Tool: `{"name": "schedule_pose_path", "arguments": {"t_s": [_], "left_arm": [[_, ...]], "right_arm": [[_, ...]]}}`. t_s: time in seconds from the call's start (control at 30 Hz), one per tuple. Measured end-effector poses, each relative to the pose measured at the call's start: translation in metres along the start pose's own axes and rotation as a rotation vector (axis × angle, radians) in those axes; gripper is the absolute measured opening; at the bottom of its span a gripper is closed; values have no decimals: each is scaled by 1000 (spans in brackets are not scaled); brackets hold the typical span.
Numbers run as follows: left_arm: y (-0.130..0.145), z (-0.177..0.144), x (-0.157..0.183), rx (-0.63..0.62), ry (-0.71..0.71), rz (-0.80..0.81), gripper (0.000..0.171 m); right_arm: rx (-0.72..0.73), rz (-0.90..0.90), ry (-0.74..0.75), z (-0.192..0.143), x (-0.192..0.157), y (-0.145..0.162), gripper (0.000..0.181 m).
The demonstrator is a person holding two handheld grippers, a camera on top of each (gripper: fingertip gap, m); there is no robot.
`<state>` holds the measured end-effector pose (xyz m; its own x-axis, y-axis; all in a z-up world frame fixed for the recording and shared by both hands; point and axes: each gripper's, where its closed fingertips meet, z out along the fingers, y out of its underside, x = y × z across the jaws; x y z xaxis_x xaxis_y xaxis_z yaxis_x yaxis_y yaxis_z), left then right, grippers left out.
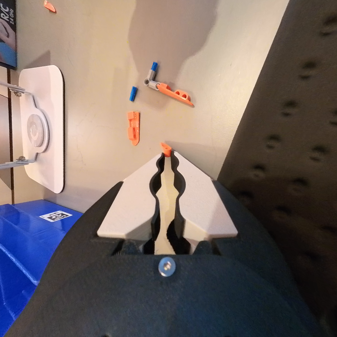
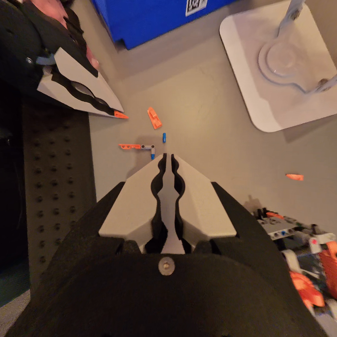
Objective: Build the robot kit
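My left gripper (image 1: 167, 155) is shut on a small orange brick piece (image 1: 166, 148) at its tips, just above the beige table; it also shows in the right wrist view (image 2: 116, 114) with the piece (image 2: 121, 115). Ahead lie an orange panel (image 1: 176, 94) joined to a grey angle connector (image 1: 152, 80) with a blue pin, a loose blue pin (image 1: 133, 93) and an orange curved piece (image 1: 134, 128). My right gripper (image 2: 168, 155) is empty, its jaws almost together, tips just right of the connector (image 2: 148, 146) and below the loose pin (image 2: 164, 137).
A blue box (image 2: 155, 21) and a white stand base (image 2: 273, 73) sit at the far side. A black dimpled mat (image 2: 54, 182) borders the table. A partly built brick model (image 2: 300, 255) lies at lower right. Another orange piece (image 2: 295, 177) lies alone. The grippers' ends are close to 15 cm from one another. The connector (image 2: 148, 146) is about equally far from each gripper, around 8 cm. The left camera catches it too, in the left wrist view (image 1: 151, 81).
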<state>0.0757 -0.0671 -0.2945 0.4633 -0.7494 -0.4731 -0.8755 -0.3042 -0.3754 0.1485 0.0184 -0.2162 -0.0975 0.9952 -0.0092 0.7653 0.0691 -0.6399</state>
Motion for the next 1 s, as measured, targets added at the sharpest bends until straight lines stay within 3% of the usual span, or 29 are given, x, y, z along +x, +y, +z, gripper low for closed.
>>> {"name": "schedule_pose_path", "arguments": {"t_s": [0.17, 0.4, 0.77, 1.0], "left_arm": [[-1, 3, -5, 10, -4, -40, 5], [-1, 6, -10, 31, -29, -96, 5], [0, 6, -12, 67, -29, -123, 5], [-5, 7, -16, 79, -80, -96, 5]], "right_arm": [[-98, -6, 33, 41, -11, 15, 9], [-176, -22, 89, 89, 5, 16, 14], [-153, 49, -25, 89, -1, 16, 2], [-39, 34, -208, 69, -52, -8, 2]]}}
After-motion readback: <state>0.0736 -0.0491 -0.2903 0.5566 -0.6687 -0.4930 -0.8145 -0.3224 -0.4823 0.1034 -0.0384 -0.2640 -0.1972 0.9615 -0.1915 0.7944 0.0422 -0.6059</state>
